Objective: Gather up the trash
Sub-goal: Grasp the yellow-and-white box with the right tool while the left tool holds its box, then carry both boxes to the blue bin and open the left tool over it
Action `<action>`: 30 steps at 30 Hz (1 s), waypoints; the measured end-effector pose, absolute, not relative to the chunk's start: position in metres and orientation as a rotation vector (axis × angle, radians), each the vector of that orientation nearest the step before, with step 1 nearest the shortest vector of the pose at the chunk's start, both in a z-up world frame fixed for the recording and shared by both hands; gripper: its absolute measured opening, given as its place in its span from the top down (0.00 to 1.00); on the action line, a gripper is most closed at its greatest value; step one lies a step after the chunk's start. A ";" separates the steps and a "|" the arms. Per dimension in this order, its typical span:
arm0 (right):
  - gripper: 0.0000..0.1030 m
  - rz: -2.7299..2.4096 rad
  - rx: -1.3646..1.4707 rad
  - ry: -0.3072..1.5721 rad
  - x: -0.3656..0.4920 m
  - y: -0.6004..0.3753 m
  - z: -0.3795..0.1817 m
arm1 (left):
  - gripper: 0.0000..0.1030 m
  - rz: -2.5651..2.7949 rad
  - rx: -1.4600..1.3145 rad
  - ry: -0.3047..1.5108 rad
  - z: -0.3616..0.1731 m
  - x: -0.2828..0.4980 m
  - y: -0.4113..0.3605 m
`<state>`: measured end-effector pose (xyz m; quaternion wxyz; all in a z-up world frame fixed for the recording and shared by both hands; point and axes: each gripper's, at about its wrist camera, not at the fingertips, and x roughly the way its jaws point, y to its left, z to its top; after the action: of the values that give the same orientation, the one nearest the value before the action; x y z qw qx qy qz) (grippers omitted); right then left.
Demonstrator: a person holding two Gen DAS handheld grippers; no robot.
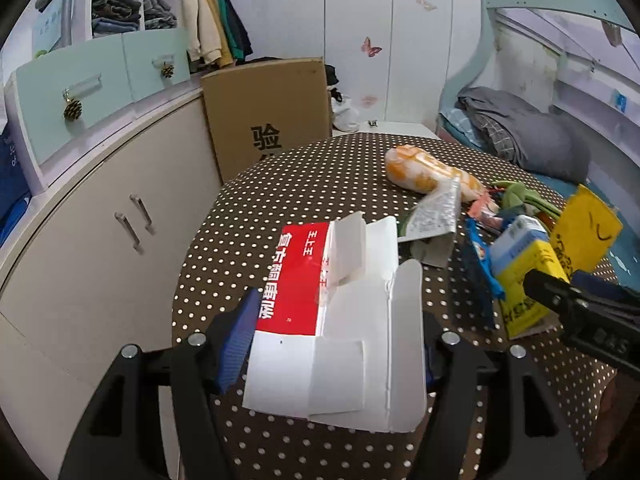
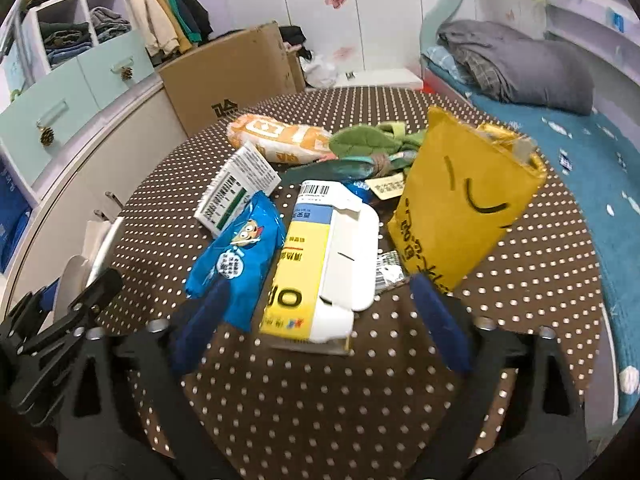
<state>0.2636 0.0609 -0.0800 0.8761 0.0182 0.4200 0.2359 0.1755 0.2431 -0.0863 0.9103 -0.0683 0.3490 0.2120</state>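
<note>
While parted wide on both sides, left claw (image 1: pixel 332 344) flanking the flattened red-and-white carton (image 1: pixel 332 320) on the desk (image 1: pixel 248 208), long axis running straight ahead between its fingers; right claw (image 2: pixel 320 320) likewise astride the yellow box (image 2: pixel 316 276), beside the blue wrapper (image 2: pixel 240 252).

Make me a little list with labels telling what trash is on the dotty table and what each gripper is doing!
Surface: brown polka-dot tablecloth
Left hand-held gripper: open, fingers either side of the flattened red-and-white cardboard box
Right hand-held gripper: open, pointed at the yellow-and-white carton
Beside the carton: crinkled blue snack wrapper, tall yellow paper pouch
Farther back: orange-and-white plastic bag, green fabric bundle
Collected so far: cannot tell
</note>
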 end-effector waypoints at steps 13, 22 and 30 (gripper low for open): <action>0.57 0.473 0.101 0.802 0.239 0.024 -0.055 | 0.37 0.399 -0.132 0.682 -0.073 0.171 0.228; 0.57 0.419 0.152 0.760 0.216 -0.025 -0.039 | 0.37 0.319 -0.096 0.645 -0.059 0.165 0.190; 0.57 0.332 0.193 0.723 0.201 -0.072 -0.032 | 0.37 0.217 -0.052 0.622 -0.049 0.166 0.141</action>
<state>0.2009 -0.0722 -0.0320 0.9173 0.0939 0.3516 0.1613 0.1661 0.1415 -0.0485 0.9459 -0.0255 0.3055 0.1064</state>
